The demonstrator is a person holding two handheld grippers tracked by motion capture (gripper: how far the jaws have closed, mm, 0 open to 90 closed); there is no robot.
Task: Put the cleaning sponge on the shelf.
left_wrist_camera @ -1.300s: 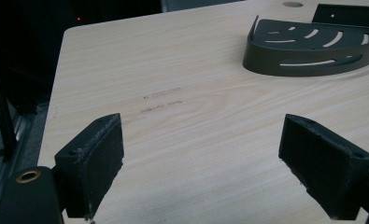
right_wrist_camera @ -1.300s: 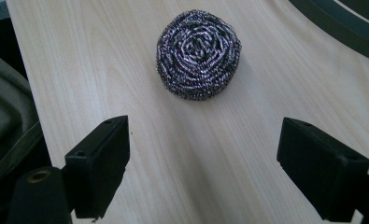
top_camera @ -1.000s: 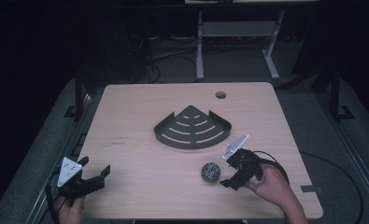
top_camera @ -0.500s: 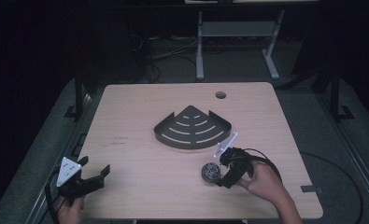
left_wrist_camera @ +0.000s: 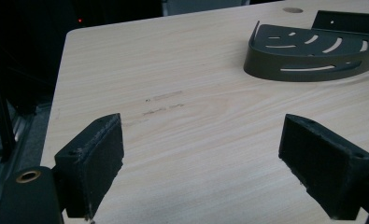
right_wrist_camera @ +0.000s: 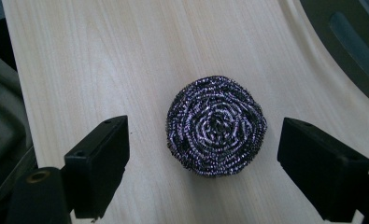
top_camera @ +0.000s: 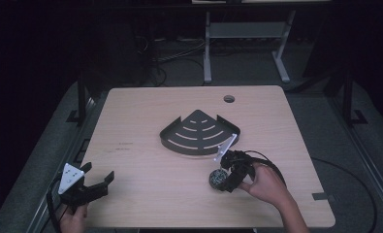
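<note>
So the dark slotted corner shelf (top_camera: 199, 133) sits mid-table with nothing in it, and the steel wool scrubber (top_camera: 218, 179) is lying on the wood just in front of it, not touching. Right gripper (top_camera: 225, 180) is over the scrubber, jaws spread wide on either side, gripping nothing. Left gripper (top_camera: 98, 180) sits at the near-left corner, also wide open and empty.

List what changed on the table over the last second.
The right gripper moved left and toward the scourer, and now hangs open with a jaw on each side of it, not gripping. The scourer, the shelf and the open left gripper stayed put.
</note>
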